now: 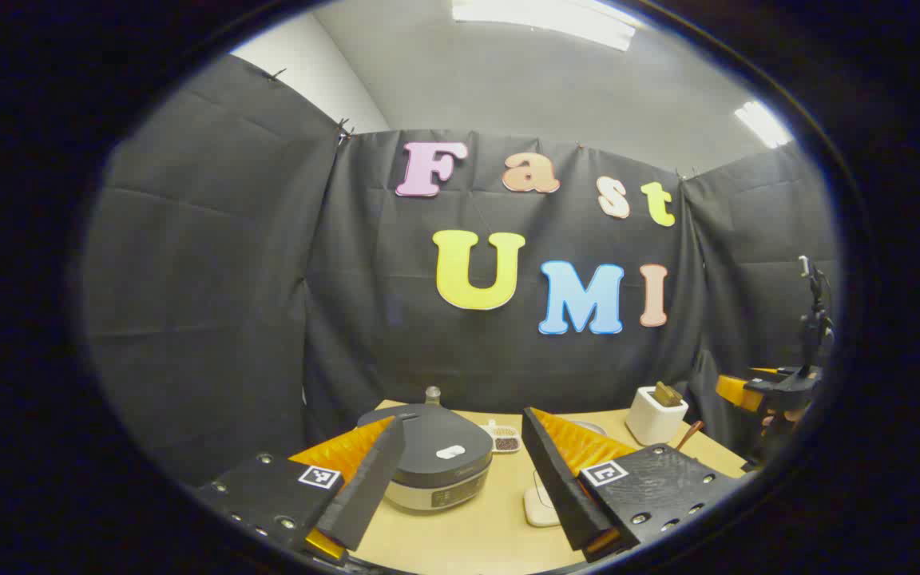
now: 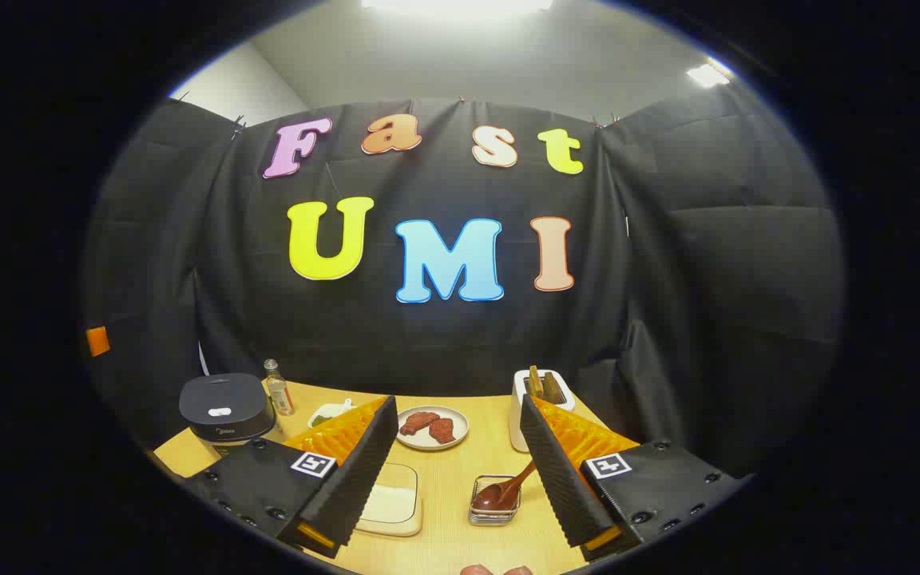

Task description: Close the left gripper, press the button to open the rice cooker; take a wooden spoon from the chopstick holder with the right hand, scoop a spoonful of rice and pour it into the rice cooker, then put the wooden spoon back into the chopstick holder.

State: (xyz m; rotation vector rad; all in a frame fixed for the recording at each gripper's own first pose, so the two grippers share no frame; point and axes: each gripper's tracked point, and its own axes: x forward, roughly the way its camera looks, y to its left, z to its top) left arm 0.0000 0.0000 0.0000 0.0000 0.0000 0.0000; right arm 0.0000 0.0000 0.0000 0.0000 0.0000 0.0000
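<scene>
The dark rice cooker (image 1: 436,459) stands on the table with its lid down; a pale button (image 1: 450,452) sits on the lid. My left gripper (image 1: 463,431) hovers open just in front of the cooker, and the cooker shows between its fingers. The white chopstick holder (image 1: 656,415) stands at the back right. In the right gripper view the wooden spoon (image 2: 505,489) rests with its bowl in a small clear container (image 2: 494,511). My right gripper (image 2: 457,415) is open and holds nothing. The chopstick holder (image 2: 536,395) is partly behind its right finger. The rice cooker (image 2: 224,407) stands far left.
A plate with meat pieces (image 2: 432,427) sits mid-table, with a shallow cream tray of white rice (image 2: 390,501) in front of it. A small bottle (image 2: 272,387) and a little dish (image 2: 328,413) stand beside the cooker. The other gripper (image 1: 771,387) shows at the right edge.
</scene>
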